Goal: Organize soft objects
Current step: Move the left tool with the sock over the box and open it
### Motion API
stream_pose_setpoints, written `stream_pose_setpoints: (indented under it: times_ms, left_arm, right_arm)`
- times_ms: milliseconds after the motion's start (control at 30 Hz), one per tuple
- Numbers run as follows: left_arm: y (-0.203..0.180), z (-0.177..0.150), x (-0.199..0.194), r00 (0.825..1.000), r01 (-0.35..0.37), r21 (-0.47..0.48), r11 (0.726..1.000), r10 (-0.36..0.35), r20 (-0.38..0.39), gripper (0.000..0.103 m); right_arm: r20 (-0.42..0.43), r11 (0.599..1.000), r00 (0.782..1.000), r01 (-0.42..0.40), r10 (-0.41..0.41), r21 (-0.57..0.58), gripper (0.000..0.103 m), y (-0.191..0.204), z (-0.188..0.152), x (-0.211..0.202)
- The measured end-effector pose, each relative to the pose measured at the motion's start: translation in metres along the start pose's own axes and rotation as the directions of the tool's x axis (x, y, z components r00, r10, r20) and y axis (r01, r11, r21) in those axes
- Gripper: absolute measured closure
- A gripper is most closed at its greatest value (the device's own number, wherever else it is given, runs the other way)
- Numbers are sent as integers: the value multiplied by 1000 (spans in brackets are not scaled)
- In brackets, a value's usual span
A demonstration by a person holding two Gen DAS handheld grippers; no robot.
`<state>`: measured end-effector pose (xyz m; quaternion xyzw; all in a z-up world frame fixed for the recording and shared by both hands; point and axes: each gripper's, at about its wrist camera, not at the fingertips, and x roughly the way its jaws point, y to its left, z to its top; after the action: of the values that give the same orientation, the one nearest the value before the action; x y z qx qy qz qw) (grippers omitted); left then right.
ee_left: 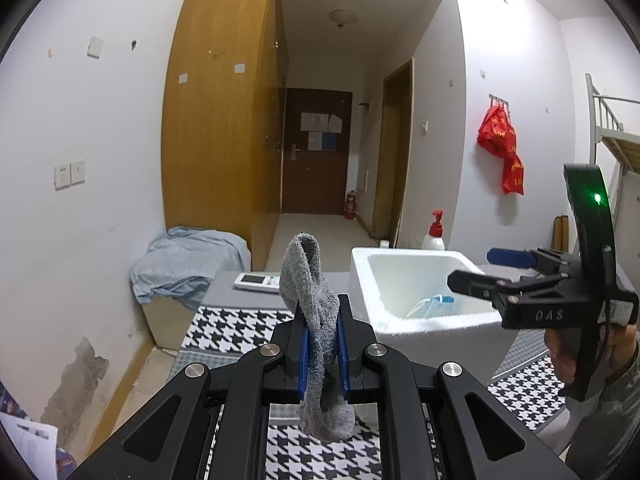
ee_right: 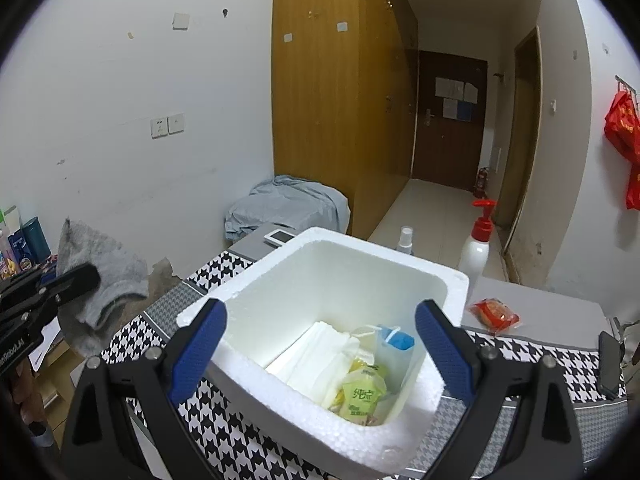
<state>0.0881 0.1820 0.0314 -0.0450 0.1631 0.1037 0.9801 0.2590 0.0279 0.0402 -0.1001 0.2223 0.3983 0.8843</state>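
Observation:
My left gripper [ee_left: 322,350] is shut on a grey sock [ee_left: 316,320], held up above the houndstooth tablecloth [ee_left: 232,330]. The sock also shows at the left of the right wrist view [ee_right: 108,276], hanging from that gripper. A white foam box [ee_left: 384,320] stands right of it. My right gripper [ee_right: 320,344] is open and empty, its fingers straddling the foam box [ee_right: 280,396] from above. Inside the box lie a folded white cloth [ee_right: 316,356], a blue face mask [ee_right: 394,340] and a green-yellow packet [ee_right: 362,394].
A white pump bottle [ee_right: 478,240] and a small spray bottle [ee_right: 405,238] stand behind the box. A red snack packet [ee_right: 494,314] and a dark phone [ee_right: 609,364] lie at its right. A white remote [ee_left: 256,281] lies on the grey ledge. A blue-covered bundle [ee_left: 188,264] sits by the wardrobe.

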Motion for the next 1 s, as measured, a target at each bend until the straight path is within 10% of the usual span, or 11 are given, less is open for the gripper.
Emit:
stream_pose_setpoints:
  times_ms: [1000]
  left_arm:
    - [-69, 36, 48, 978, 206, 72, 976, -204, -37, 91]
  right_arm:
    - [56, 983, 985, 156, -161, 92, 4, -44, -56, -93]
